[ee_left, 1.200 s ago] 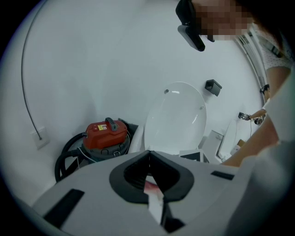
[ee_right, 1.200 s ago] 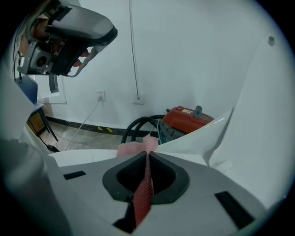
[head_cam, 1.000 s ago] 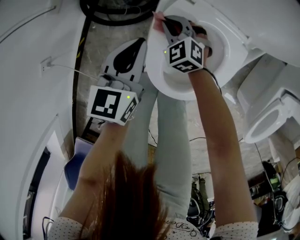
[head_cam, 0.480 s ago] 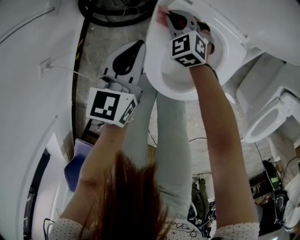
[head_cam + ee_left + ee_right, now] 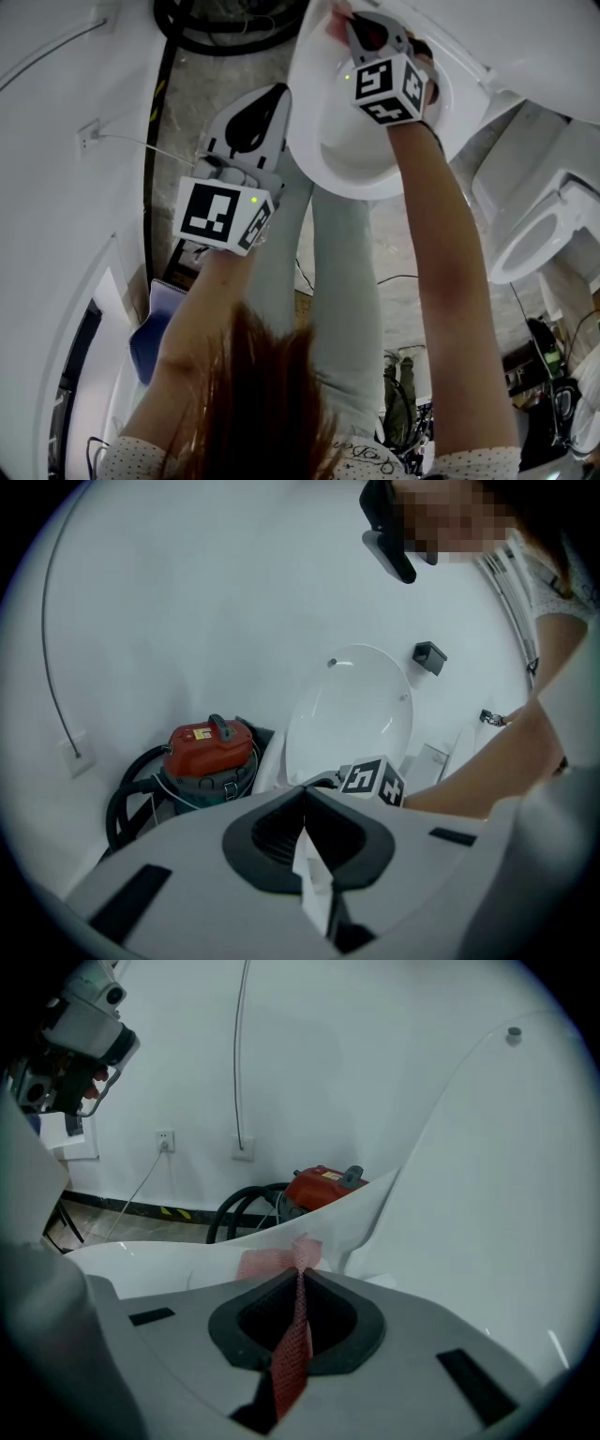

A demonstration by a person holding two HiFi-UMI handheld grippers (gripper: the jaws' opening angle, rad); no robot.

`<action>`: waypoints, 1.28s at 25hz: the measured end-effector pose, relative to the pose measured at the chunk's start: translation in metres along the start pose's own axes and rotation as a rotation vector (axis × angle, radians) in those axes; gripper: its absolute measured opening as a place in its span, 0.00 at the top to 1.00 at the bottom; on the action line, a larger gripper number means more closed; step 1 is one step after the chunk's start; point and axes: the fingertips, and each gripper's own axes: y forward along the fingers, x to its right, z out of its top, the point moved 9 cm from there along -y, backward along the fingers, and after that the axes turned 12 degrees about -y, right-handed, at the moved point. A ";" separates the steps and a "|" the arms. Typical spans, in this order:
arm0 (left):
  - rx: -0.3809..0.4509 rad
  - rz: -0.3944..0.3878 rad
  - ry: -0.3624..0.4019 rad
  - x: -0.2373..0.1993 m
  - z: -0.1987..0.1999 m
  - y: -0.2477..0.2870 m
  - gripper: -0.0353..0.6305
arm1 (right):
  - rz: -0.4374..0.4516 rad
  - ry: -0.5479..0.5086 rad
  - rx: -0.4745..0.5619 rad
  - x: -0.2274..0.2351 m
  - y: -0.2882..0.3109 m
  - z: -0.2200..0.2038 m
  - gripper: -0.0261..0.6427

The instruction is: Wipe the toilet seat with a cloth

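— Whereabouts of the red mesh cloth (image 5: 281, 1265)?

— Clamped tight in the right gripper (image 5: 300, 1275), with the tail trailing back through the slit and the front bunched against the toilet seat (image 5: 159, 1262). Down on the far rim, close by the raised lid (image 5: 487, 1194).

— Why gripped with so much left out front?

— Likely to leave a wad ahead of the tips and put fabric, not hard plastic, against the seat. Angled low for much the same reason, probably: to press down onto the rim.

— And the left gripper (image 5: 302, 803)?

— Closed as well, with only a pale sliver in the seam, impossible to name. Held off to the side of the seat, above the floor (image 5: 202, 84), touching nothing. Out of the way, seemingly, to give the wiping arm room.

— Anything further out?

— A red vacuum (image 5: 208, 747) with a black hose (image 5: 127, 799) against the wall (image 5: 187, 602). Well apart from the work.

— Progress?

— Mid-wipe, by the look of it. Near rim of the seat not under the cloth at present.
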 end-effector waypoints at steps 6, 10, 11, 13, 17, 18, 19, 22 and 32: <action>-0.002 -0.006 0.004 0.003 0.002 0.002 0.94 | -0.034 0.049 -0.022 0.011 -0.007 -0.012 0.92; -0.004 -0.011 0.010 0.005 0.002 0.003 0.94 | -0.060 0.084 -0.038 0.017 -0.014 -0.023 0.92; -0.004 -0.013 0.011 0.006 0.002 0.003 0.94 | -0.066 0.093 -0.043 0.019 -0.016 -0.026 0.92; -0.004 -0.018 0.012 0.008 0.002 0.004 0.94 | -0.075 0.109 -0.053 0.022 -0.020 -0.033 0.92; -0.010 -0.027 0.015 0.013 0.001 0.007 0.94 | -0.089 0.126 -0.061 0.027 -0.026 -0.043 0.92; -0.011 -0.029 0.016 0.014 0.001 0.007 0.94 | -0.090 0.125 -0.064 0.028 -0.027 -0.044 0.92; -0.011 -0.031 0.017 0.015 0.001 0.007 0.94 | -0.092 0.125 -0.066 0.029 -0.028 -0.046 0.92; -0.014 -0.036 0.020 0.016 0.000 0.008 0.94 | -0.098 0.131 -0.072 0.031 -0.032 -0.049 0.92; -0.021 -0.047 0.028 0.021 -0.001 0.011 0.94 | -0.109 0.157 -0.090 0.034 -0.042 -0.060 0.92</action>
